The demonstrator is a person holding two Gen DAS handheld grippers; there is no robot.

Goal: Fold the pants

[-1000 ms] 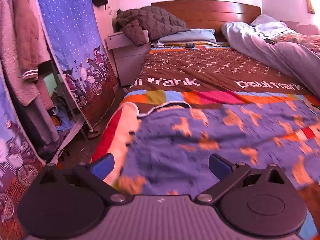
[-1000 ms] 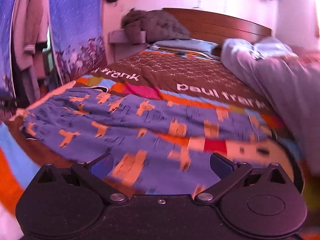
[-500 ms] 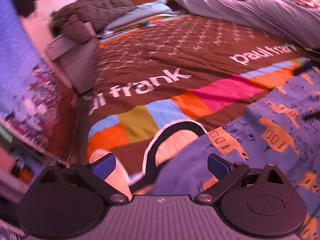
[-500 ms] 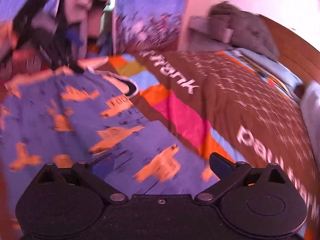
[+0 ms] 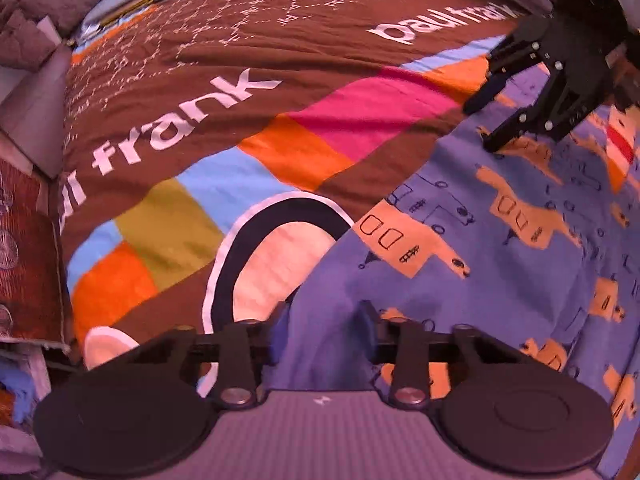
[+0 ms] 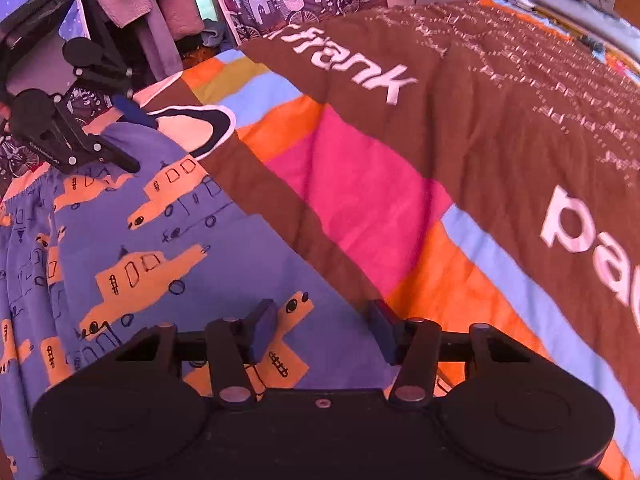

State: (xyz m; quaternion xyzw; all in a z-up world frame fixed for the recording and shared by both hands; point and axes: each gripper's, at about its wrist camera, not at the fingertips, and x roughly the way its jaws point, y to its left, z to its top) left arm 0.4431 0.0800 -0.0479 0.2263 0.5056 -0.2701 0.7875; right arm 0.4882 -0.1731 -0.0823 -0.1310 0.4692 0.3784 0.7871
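Lying across the lower right of the left view, blue pants (image 5: 500,280) with orange cars cover a striped bedspread (image 5: 280,100). Left gripper (image 5: 322,330) is closing, a fabric ridge bunched between its pads. Right gripper (image 6: 320,330) is closing over the pants edge, not yet pinching.

Pants (image 5: 520,264) spread flat on bedspread (image 5: 248,132) atop bed. Left claw (image 5: 322,330) at one edge of pants, right claw (image 6: 322,330) at another, apart. Clothes rack (image 6: 152,4) beside bed.
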